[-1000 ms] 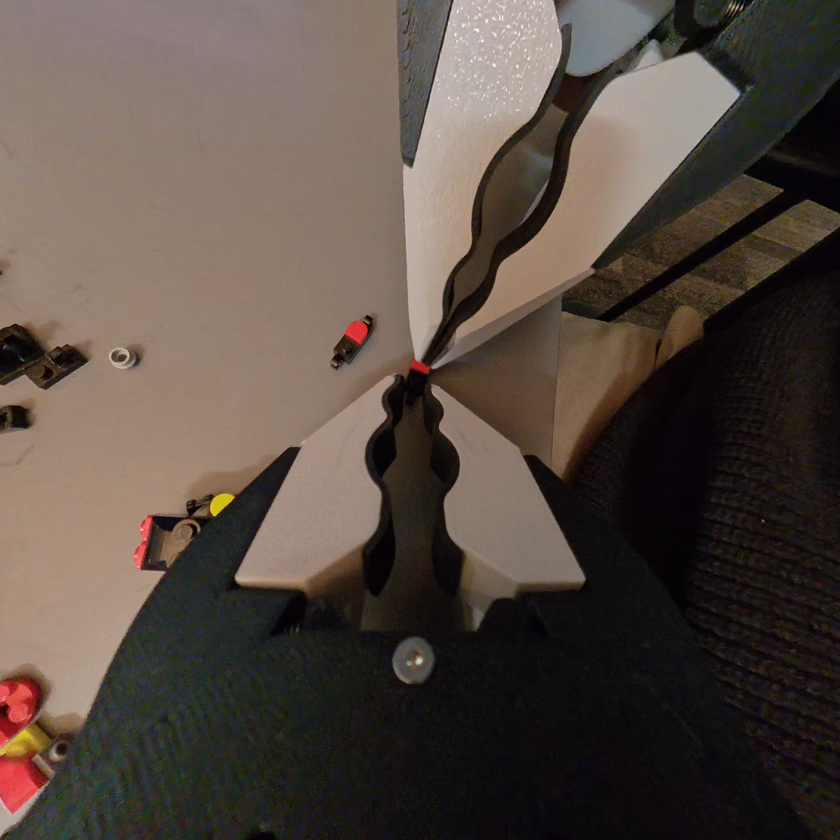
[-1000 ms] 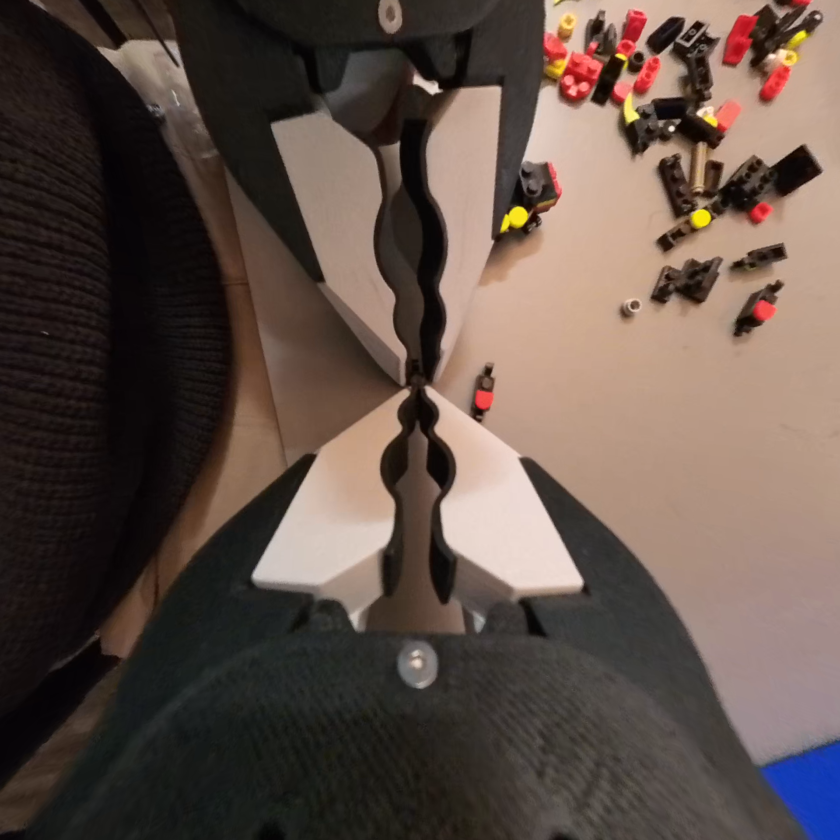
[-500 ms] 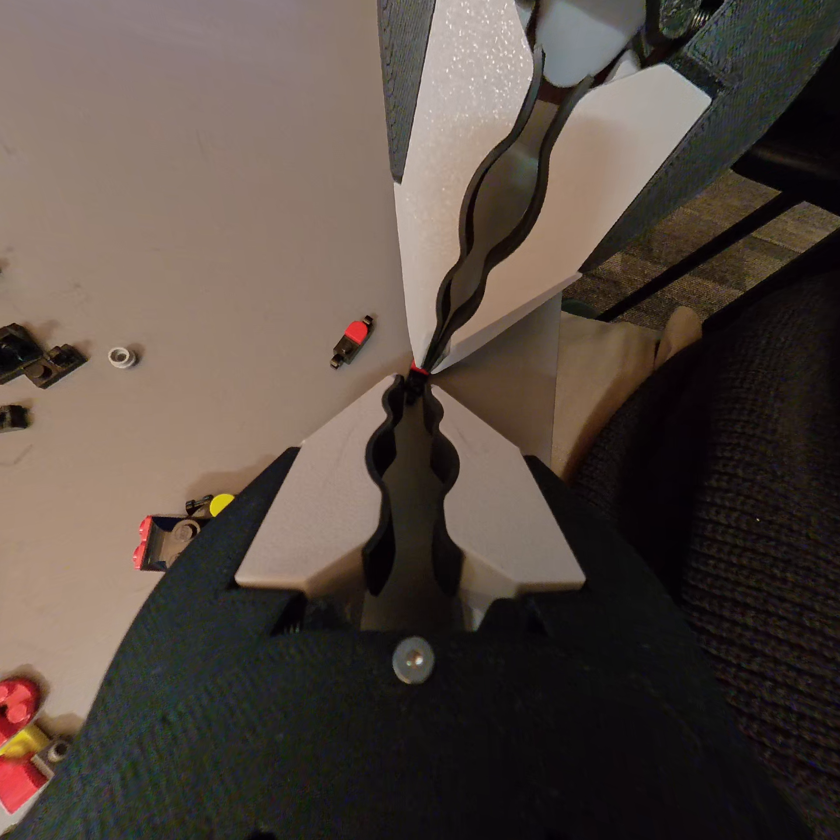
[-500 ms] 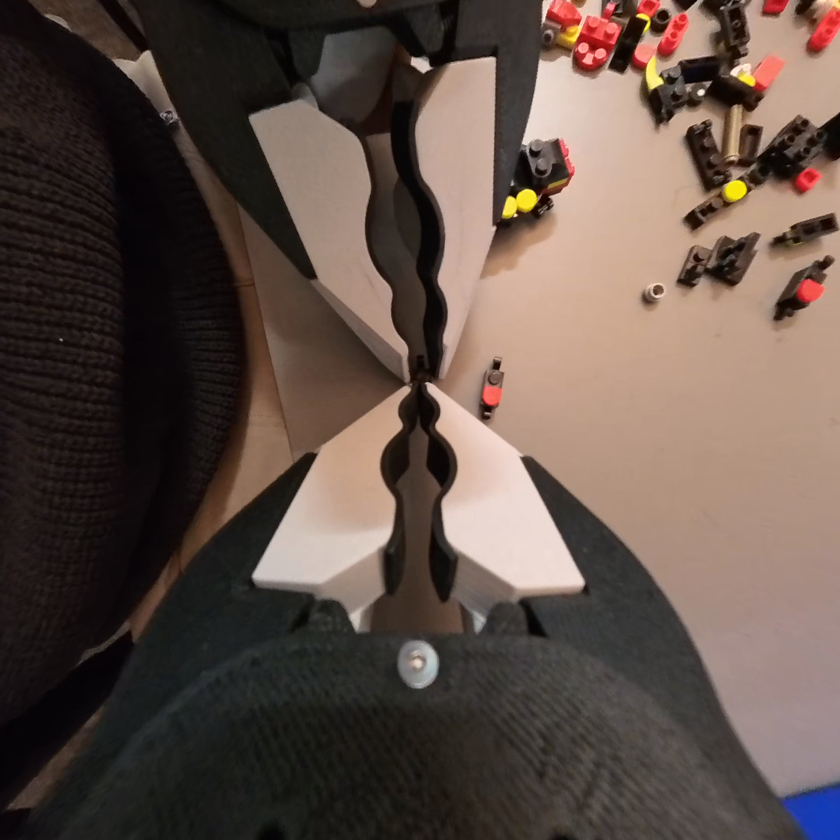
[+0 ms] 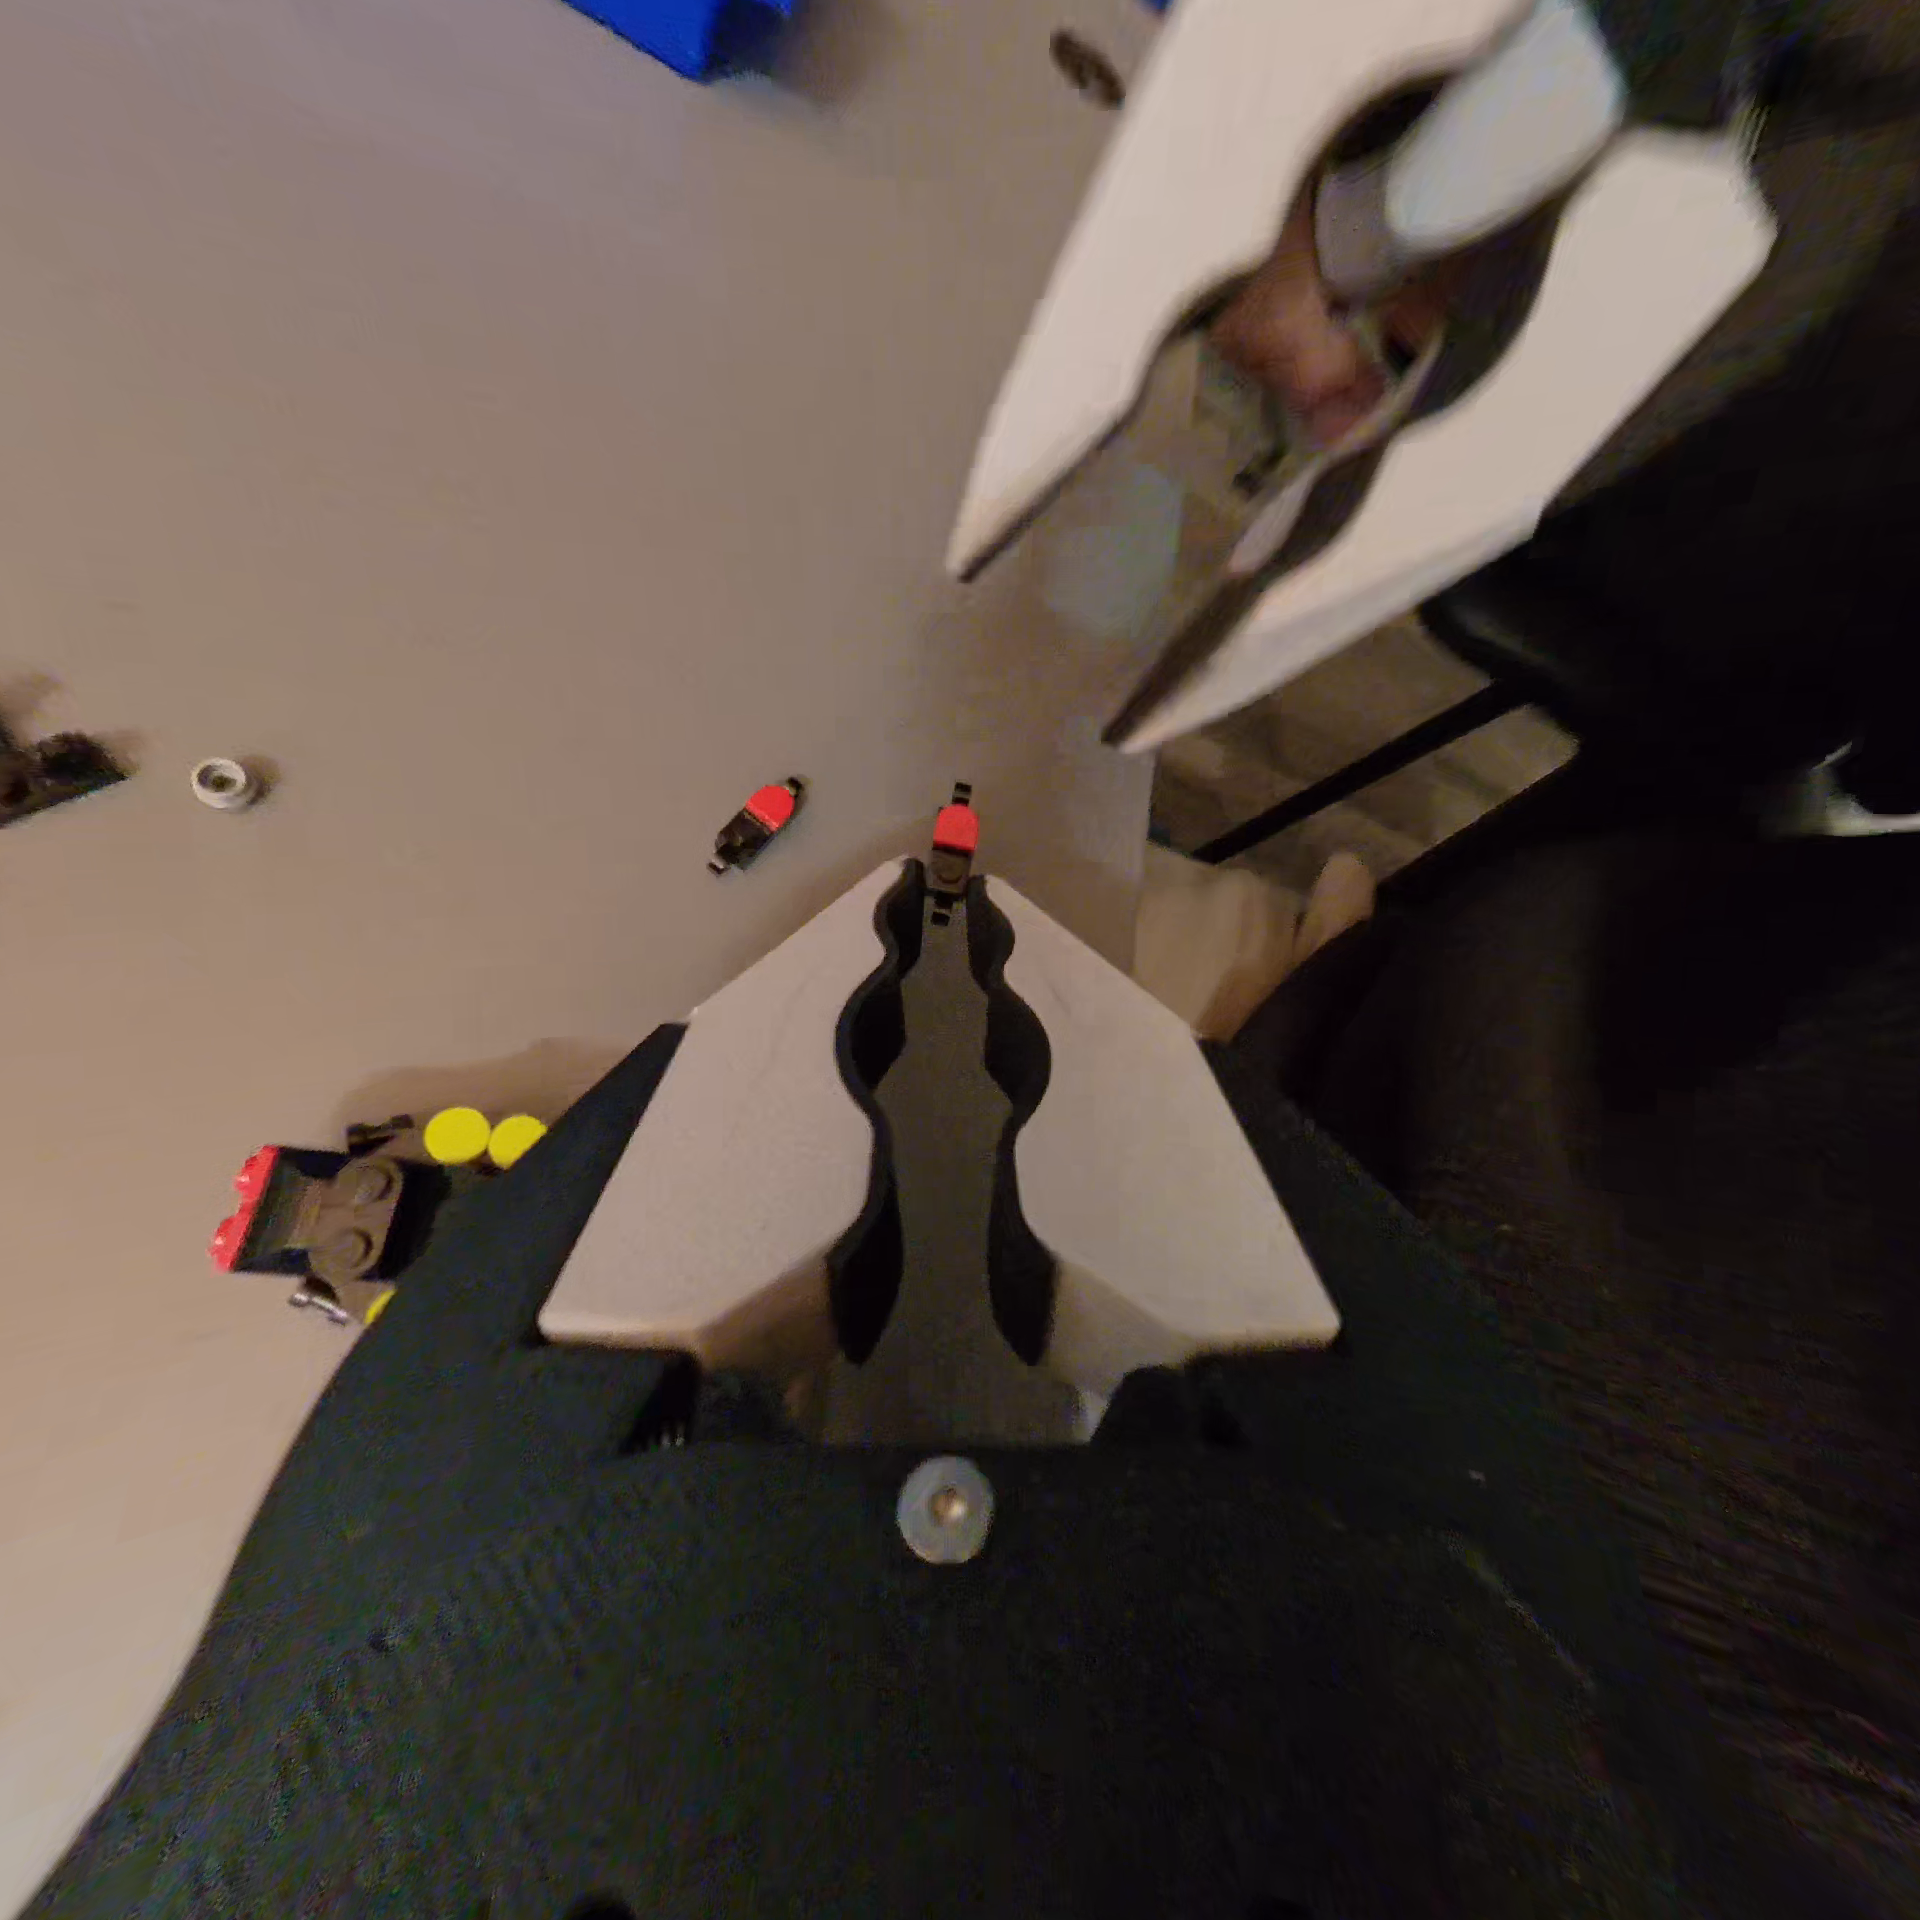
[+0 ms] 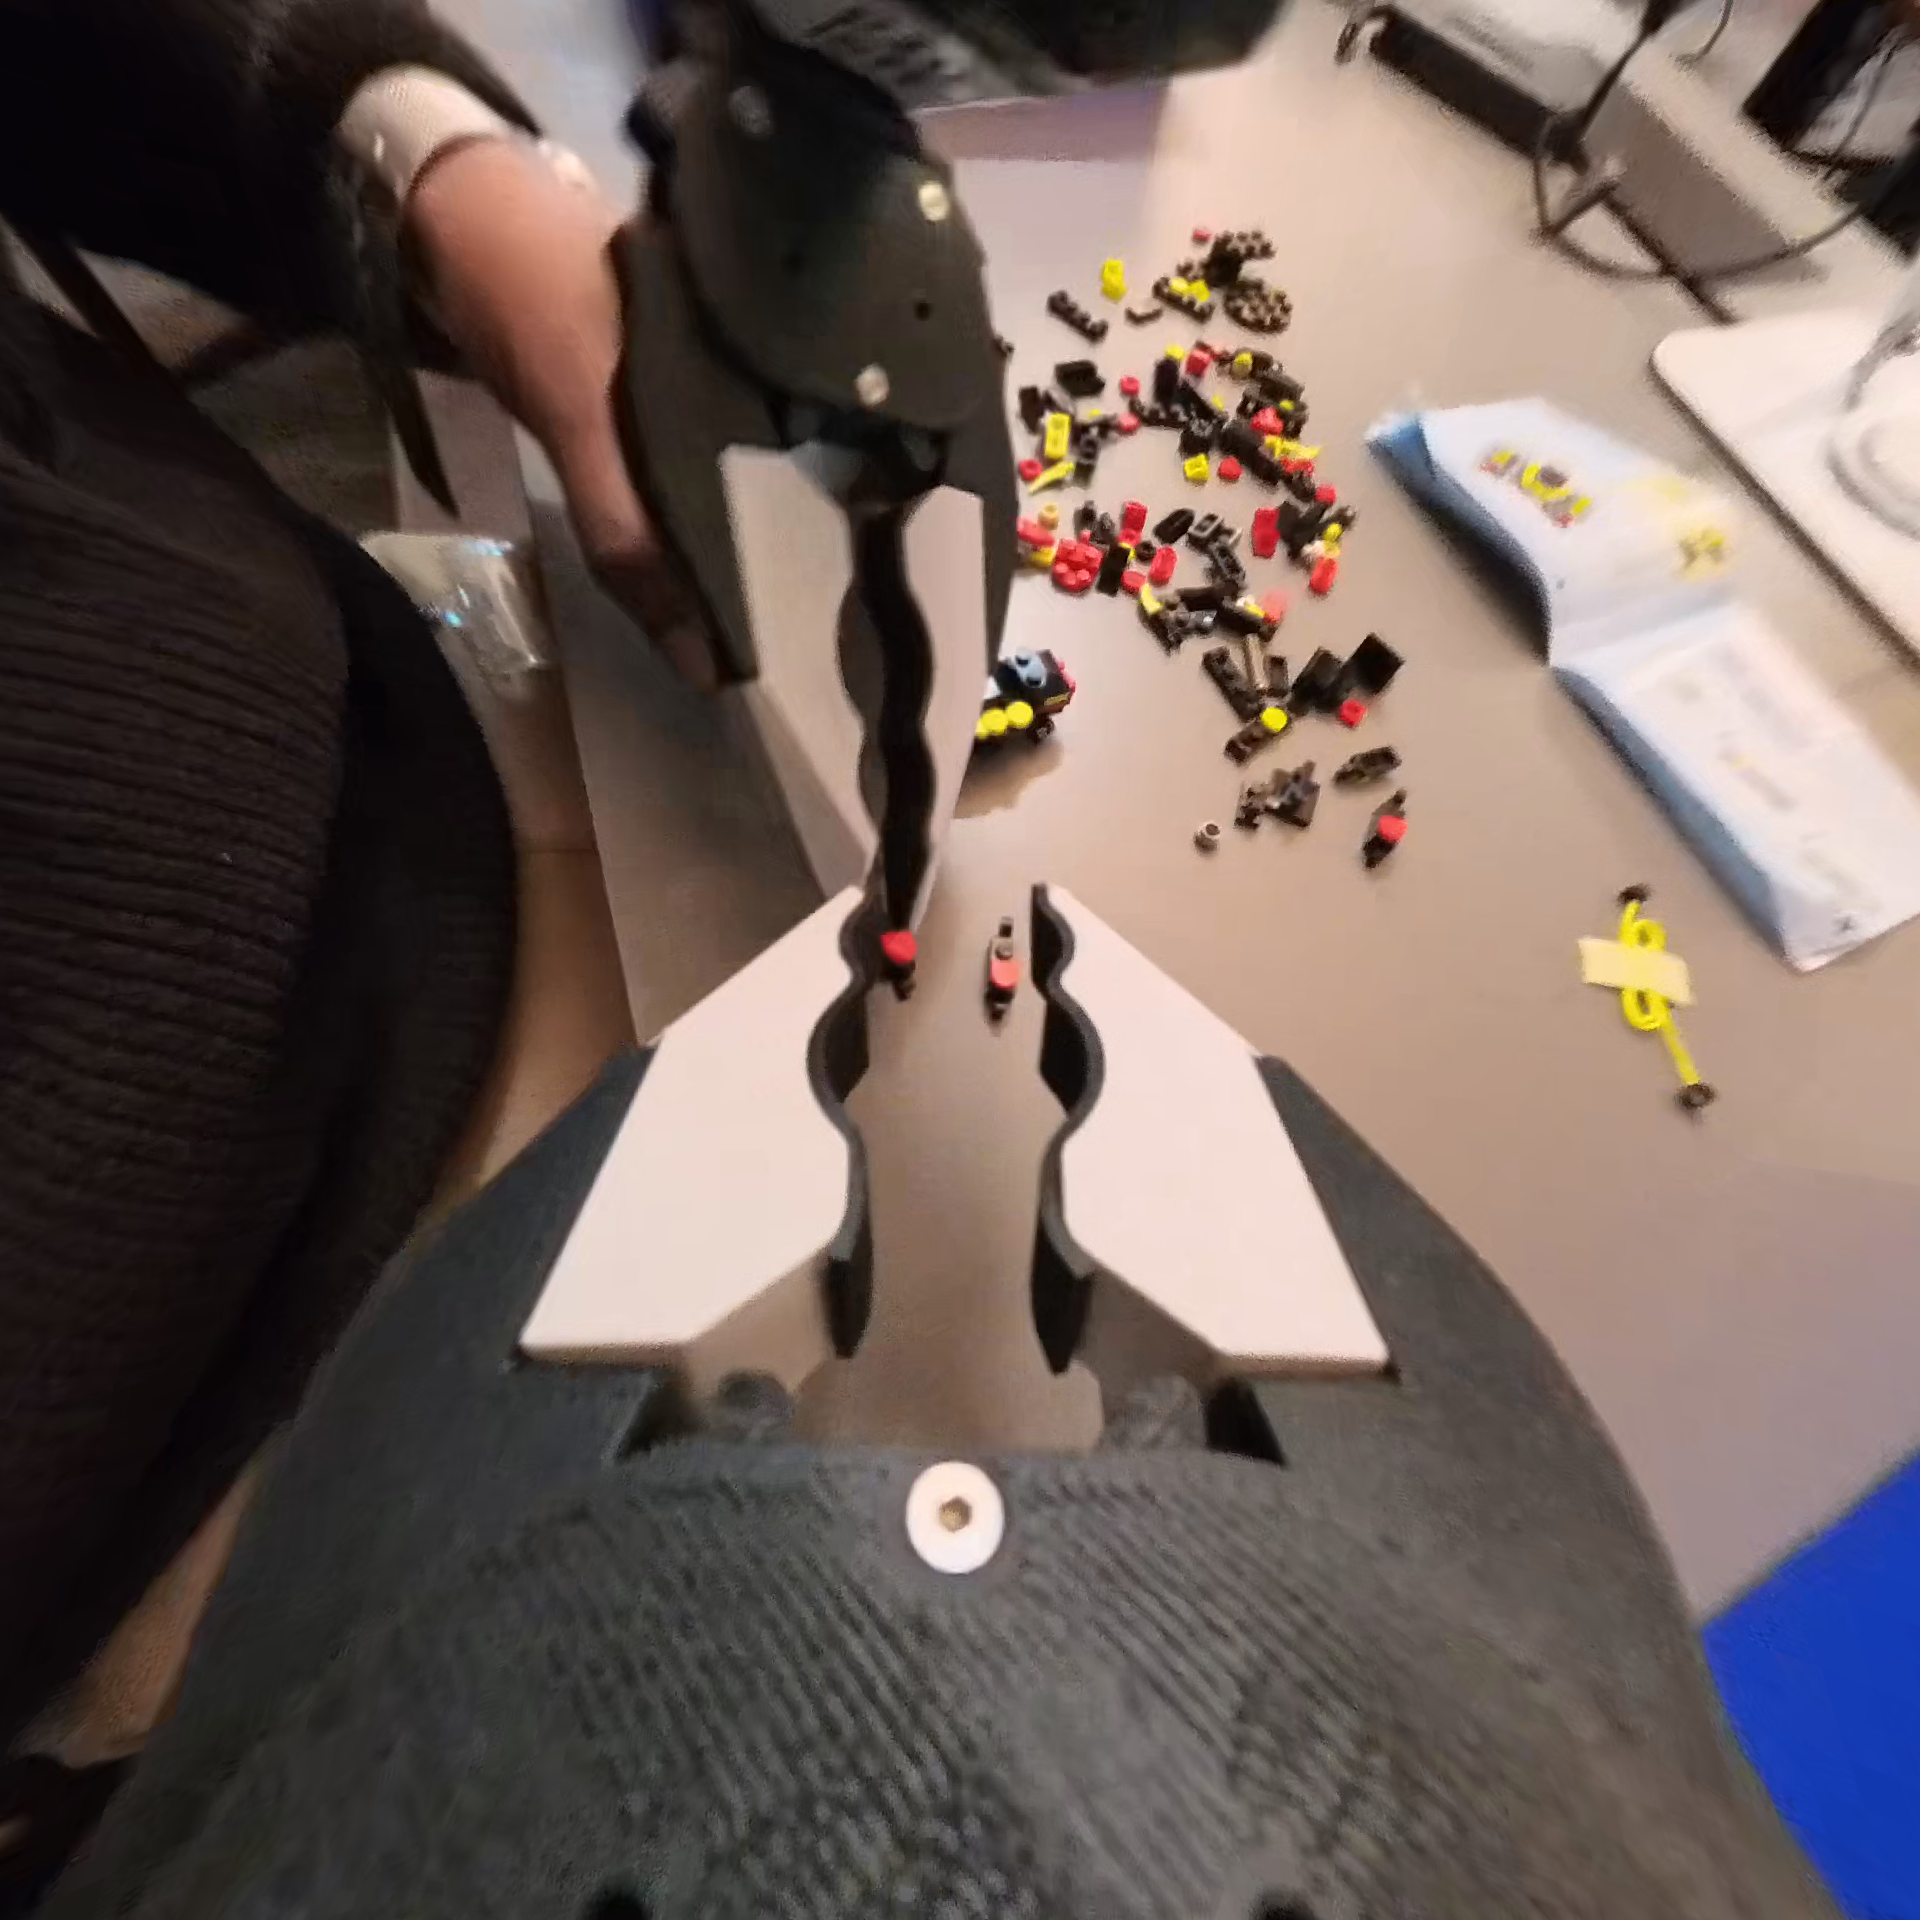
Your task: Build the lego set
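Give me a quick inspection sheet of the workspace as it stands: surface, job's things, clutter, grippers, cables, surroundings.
Surface: grey-brown table, bare in the near part.
Job's things: small red-and-black brick piece pinched at the left gripper's tips; a like piece lies loose on the table beside it.
Clutter: scattered pile of black, red and yellow bricks; small black car build with yellow wheels; grey ring; open instruction booklet; yellow cord with tape.
Grippers: left gripper shut on the piece; right gripper open, holding nothing.
Cables: nothing seen on the table.
Surroundings: dark knitted sleeve; blue object at the table's edge.
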Demonstrator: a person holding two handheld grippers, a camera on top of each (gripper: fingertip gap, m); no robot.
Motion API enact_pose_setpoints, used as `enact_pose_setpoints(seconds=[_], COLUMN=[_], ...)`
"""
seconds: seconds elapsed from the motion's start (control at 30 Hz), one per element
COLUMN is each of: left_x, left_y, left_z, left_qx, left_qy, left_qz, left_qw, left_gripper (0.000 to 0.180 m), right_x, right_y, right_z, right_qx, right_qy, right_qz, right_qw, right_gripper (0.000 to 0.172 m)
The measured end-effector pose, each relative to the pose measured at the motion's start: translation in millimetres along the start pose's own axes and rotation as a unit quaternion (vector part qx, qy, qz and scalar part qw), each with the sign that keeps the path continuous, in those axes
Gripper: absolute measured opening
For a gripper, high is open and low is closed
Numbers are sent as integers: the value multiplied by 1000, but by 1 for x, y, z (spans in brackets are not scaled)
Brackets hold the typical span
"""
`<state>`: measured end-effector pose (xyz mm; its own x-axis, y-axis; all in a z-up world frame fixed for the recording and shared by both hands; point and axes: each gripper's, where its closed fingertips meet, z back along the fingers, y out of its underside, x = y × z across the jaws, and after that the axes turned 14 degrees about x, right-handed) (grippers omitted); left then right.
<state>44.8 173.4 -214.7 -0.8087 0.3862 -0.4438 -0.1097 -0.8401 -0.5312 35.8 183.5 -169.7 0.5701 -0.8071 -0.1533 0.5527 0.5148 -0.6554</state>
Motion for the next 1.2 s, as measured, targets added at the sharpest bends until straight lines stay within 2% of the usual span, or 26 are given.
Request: enact_pose_setpoints(seconds=[0.1, 0.2, 0.33, 0.47, 0.53, 0.6, 0.93, 1.2], left_x=[-6, -10, -16, -21, -24, -26, -34, -31], left_y=[-5, -3, -3, 2, 2, 3, -6, -6], left_z=[13, 18, 18, 13, 13, 13, 20, 18], left_qx=[-24, -21, -17, 6, 9, 11, -21, -24], left_qy=[86, 144, 179, 171, 172, 174, 204, 205], left_qz=[86, 149, 179, 170, 168, 170, 169, 179], left_qw=[992, 978, 967, 970, 971, 970, 964, 962], left_gripper=[7, 7, 7, 7, 7, 6, 10, 9], right_x=[5, 10, 18, 23, 28, 27, 22, 22], right_y=[5, 3, 9, 18, 18, 17, 9, 12], right_z=[-2, -8, -22, -31, -34, -34, -23, -26], right_qx=[45, 85, 132, 164, 168, 172, 138, 147], right_qy=[86, 156, 160, 162, 157, 170, 116, 108], right_qz=[87, 173, 218, 251, 264, 277, 166, 151], right_qw=[991, 969, 954, 940, 937, 930, 969, 972], right_gripper=[32, 30, 35, 38, 31, 10, 8, 9])
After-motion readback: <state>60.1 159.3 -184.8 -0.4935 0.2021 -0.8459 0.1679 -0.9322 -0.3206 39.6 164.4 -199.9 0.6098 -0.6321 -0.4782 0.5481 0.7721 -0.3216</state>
